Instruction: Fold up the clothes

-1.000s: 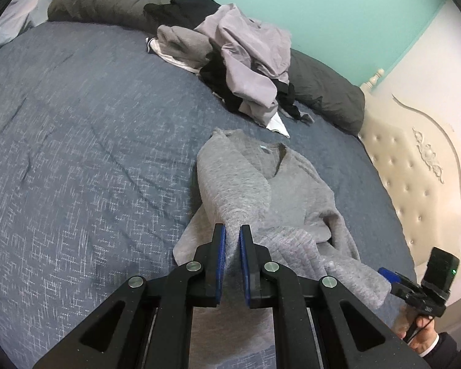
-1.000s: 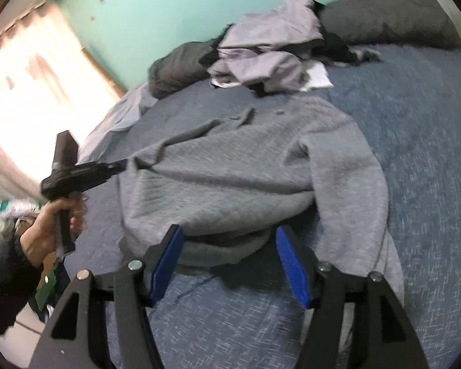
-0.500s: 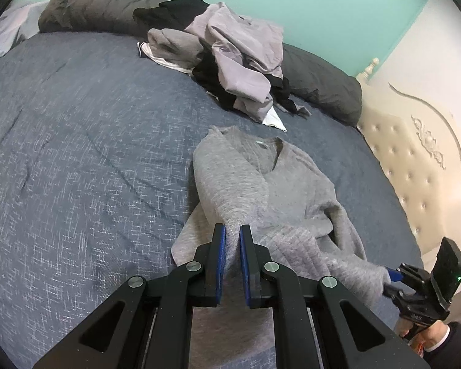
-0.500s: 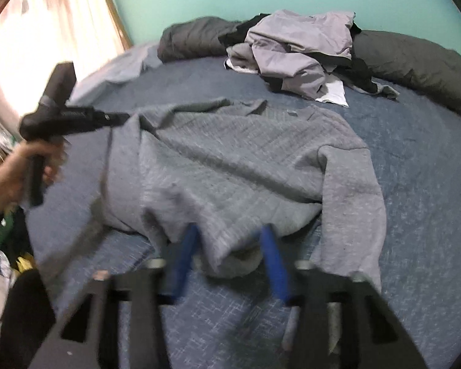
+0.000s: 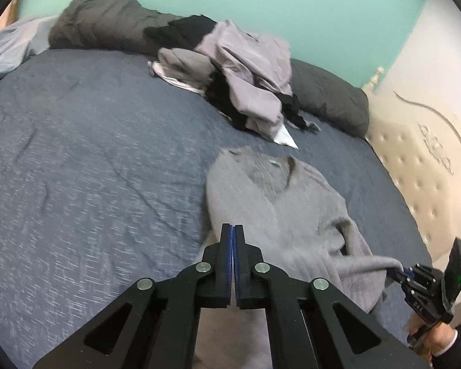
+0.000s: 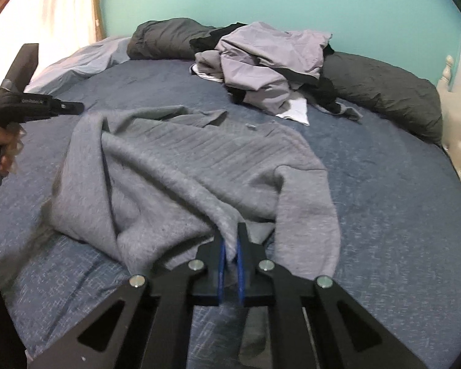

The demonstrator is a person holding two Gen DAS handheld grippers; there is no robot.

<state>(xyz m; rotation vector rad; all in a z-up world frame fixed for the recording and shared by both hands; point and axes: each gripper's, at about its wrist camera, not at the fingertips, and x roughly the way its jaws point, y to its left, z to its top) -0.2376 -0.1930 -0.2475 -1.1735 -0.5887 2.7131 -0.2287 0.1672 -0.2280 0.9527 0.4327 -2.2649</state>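
A: We note the grey sweater (image 6: pixel 181 166) lying rumpled on the blue bedspread (image 5: pixel 76 153), nearer us than the heap of unfolded clothes (image 6: pixel 270 61).

B: Right gripper (image 6: pixel 230 246)?

A: Its jaws have just been closing; now they pinch a fold of the sweater's near hem.

B: And the left gripper (image 5: pixel 232 230)?

A: We see the pads pressed together, nothing between them, above the sweater's edge.

Left tongs (image 5: pixel 232 230) pointing downward, blue pads pressed flat together, nothing visible between them. Right tongs (image 6: pixel 230 243) angling down, jaws having just been closing, now pinching fold of grey sweater (image 6: pixel 175 166). Person's hands gripping each handle, left hand (image 6: pixel 6 150), right hand (image 5: pixel 436 338).
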